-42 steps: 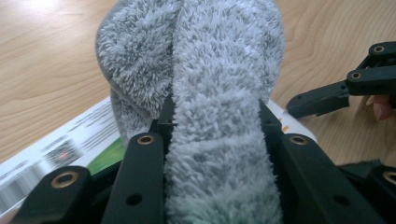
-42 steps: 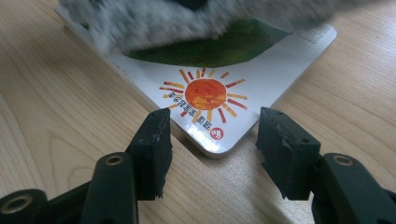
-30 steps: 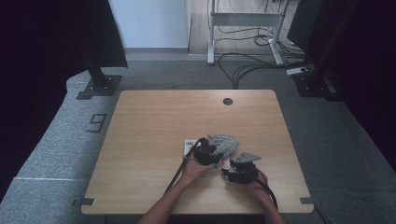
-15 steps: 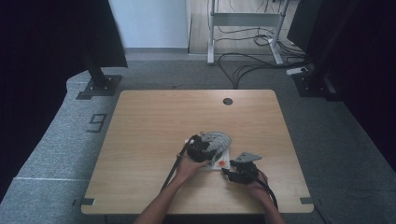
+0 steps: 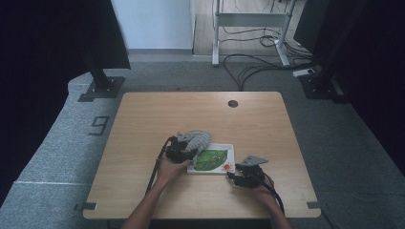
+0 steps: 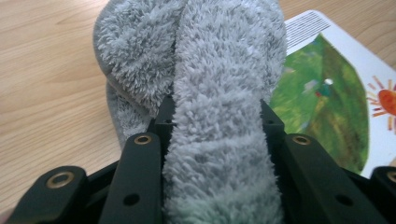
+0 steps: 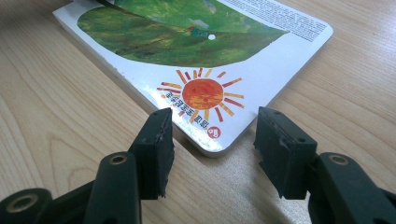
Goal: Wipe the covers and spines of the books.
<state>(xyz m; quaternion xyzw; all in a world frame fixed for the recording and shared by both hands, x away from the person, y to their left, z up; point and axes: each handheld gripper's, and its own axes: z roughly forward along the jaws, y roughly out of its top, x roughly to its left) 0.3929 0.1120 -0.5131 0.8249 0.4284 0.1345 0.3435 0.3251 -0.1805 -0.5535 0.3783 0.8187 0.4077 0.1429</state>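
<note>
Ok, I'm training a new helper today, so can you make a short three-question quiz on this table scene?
1. What do the left tongs grip?
2. True or false: the right tongs are shut on the picture book.
3. Which drawing sits at the book corner nearest the right tongs: A) a sun, B) a moon, C) a star?

Key: 1. the grey fluffy cloth; 2. false, they stand open around the corner; 3. A.

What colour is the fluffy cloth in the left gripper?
Pale grey; the fluffy cloth shows best in the left gripper view.
</note>
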